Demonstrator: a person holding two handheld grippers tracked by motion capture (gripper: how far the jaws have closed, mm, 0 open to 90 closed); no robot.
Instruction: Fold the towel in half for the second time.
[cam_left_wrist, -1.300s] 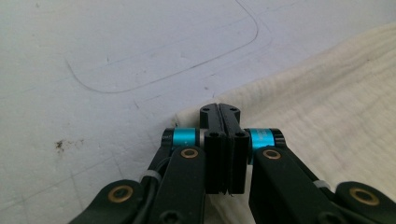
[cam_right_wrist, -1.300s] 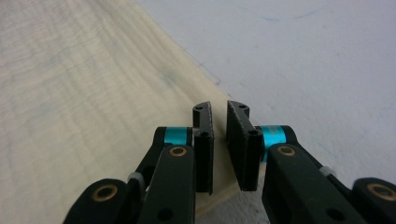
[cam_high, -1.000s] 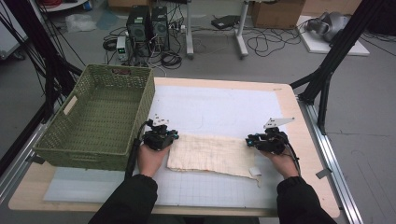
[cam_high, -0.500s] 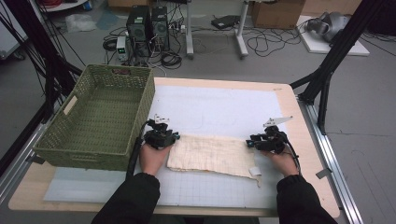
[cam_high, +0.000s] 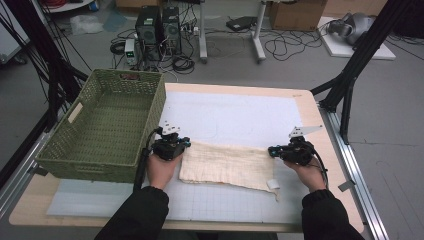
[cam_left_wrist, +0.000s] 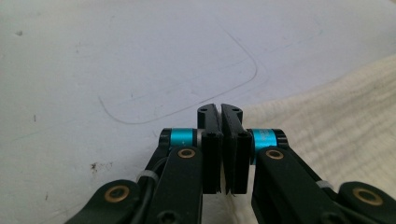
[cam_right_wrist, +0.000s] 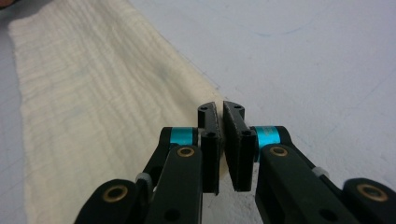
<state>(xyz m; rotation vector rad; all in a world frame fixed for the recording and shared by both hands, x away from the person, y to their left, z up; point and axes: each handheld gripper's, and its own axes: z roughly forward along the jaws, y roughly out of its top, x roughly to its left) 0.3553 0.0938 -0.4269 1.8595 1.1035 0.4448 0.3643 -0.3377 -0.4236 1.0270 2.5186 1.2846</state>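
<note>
1. Left gripper (cam_left_wrist: 220, 109): the two black jaws have just been closing and now stand pressed together at the far left corner of the cloth (cam_left_wrist: 336, 121). The cloth edge runs in under the tips, and the jaws appear to pinch it, though the fabric between the pads is too thin to make out plainly.
2. Right gripper (cam_right_wrist: 219, 108): its jaws have likewise just been closing and now meet at the base with a sliver of gap at the tips. They sit on the far right edge of the cloth (cam_right_wrist: 93, 112), and appear clamped on that edge.
3. Seen from the high view, the left gripper (cam_high: 172, 146) and right gripper (cam_high: 285, 151) lie low at opposite ends of the cloth (cam_high: 227, 164), each held in one hand.
4. The cloth is cream, ribbed, and spread flat on the white mat (cam_high: 235, 115) near the person's side, with a small white tag at its near right corner.
5. A green woven basket (cam_high: 75, 160) stands just left of the left gripper, at the table's left side.
6. The mat covers a wooden table (cam_high: 312, 107).
</note>
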